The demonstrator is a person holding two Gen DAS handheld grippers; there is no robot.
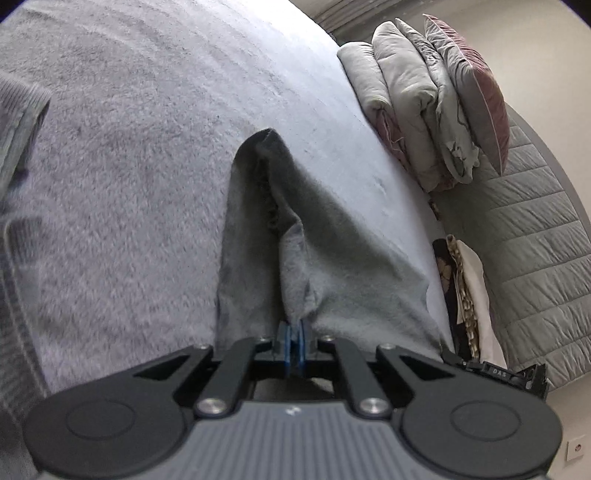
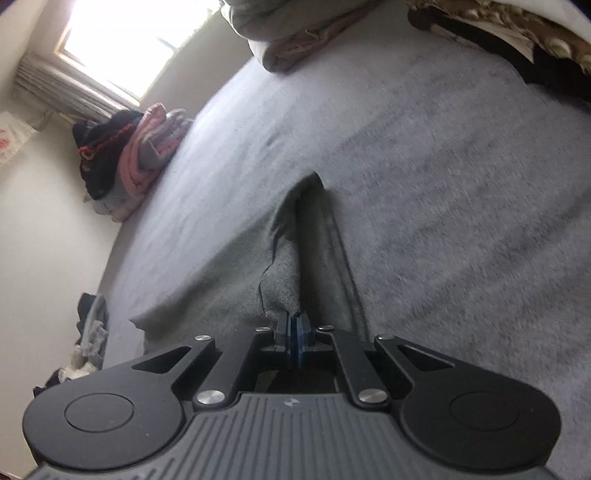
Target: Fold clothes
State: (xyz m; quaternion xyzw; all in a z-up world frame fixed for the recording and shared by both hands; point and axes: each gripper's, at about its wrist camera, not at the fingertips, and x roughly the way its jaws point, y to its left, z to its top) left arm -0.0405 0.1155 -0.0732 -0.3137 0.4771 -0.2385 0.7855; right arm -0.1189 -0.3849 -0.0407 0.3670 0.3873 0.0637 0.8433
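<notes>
Both grippers (image 1: 294, 334) (image 2: 294, 332) pinch grey garment (image 1: 332, 258); clothes pile (image 2: 125, 162) only R view

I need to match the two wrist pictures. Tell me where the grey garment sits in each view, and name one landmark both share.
Left wrist: the grey garment runs up from the shut left gripper, centre frame.
Right wrist: the same garment rises from the shut right gripper, centre, spreading left.
Shared landmark: the folded grey bedding stack on the bed.
</notes>
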